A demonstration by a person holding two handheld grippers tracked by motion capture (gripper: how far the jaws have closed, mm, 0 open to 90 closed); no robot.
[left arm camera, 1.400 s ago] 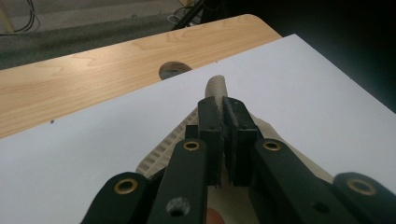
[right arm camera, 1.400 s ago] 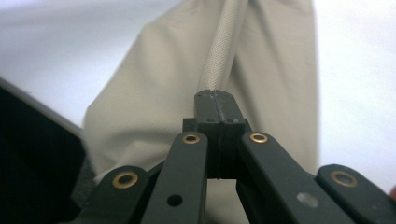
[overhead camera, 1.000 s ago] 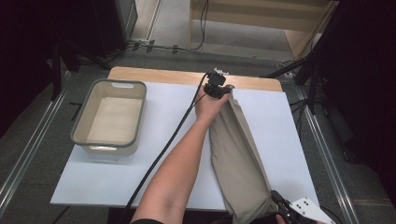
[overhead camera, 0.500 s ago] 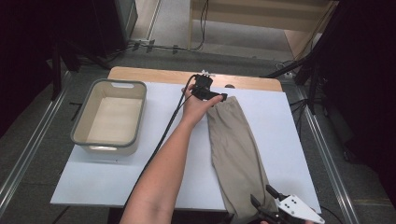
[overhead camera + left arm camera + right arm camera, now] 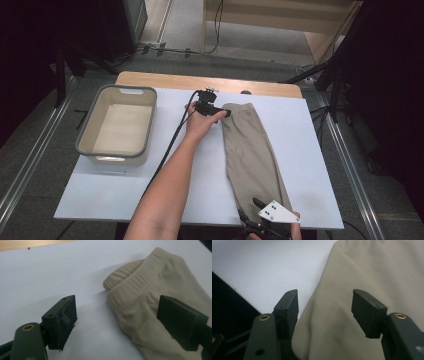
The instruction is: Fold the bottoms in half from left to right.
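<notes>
Beige trousers (image 5: 252, 155) lie folded lengthwise on the white table (image 5: 310, 150), right of the grey bin (image 5: 117, 125). Left gripper (image 5: 226, 114), at the waistband (image 5: 140, 287), has just closed slightly yet gapes wide, gripping nothing. Right gripper (image 5: 251, 209), at the near end, has likewise eased inward, cloth lying loose between its spread jaws.

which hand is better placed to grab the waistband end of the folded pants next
Left. The left gripper sits open right beside the waistband of the pants, at the far end; the right gripper is open at the near end.
</notes>
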